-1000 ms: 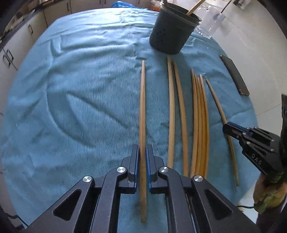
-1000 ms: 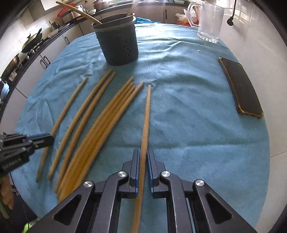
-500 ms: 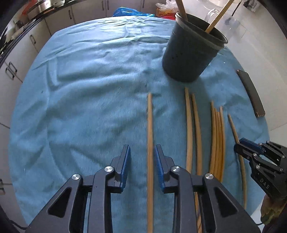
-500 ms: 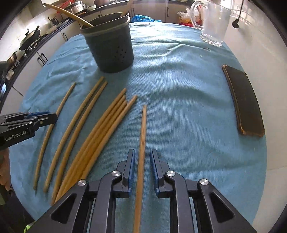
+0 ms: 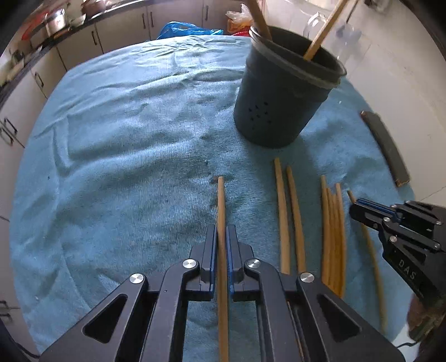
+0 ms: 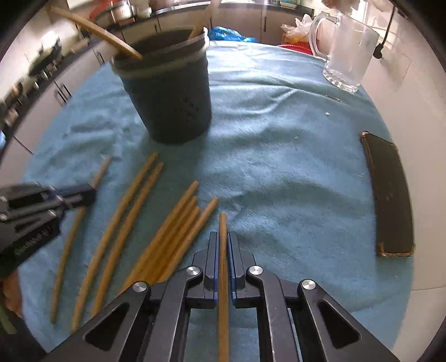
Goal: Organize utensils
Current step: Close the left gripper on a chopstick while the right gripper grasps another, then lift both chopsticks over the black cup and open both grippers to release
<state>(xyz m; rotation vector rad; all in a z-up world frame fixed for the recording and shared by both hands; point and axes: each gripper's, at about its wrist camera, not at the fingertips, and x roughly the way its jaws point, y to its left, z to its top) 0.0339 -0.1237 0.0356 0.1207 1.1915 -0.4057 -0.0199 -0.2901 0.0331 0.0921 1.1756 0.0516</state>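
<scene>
Lying on a blue towel [image 5: 117, 139] near the dark cup [image 5: 284, 97], wooden sticks [image 6: 172, 236] wait; left gripper [image 5: 221, 245] and right gripper [image 6: 223, 250] each pinch one stick; kitchen cupboards [image 5: 125, 25] stand behind the cup

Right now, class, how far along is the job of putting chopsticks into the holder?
Done: two standing chopsticks lean in the dark holder. In hand: the left gripper is shut on the leftmost chopstick, the right gripper on the rightmost chopstick. Left: six loose chopsticks lie on the blue cloth.
</scene>
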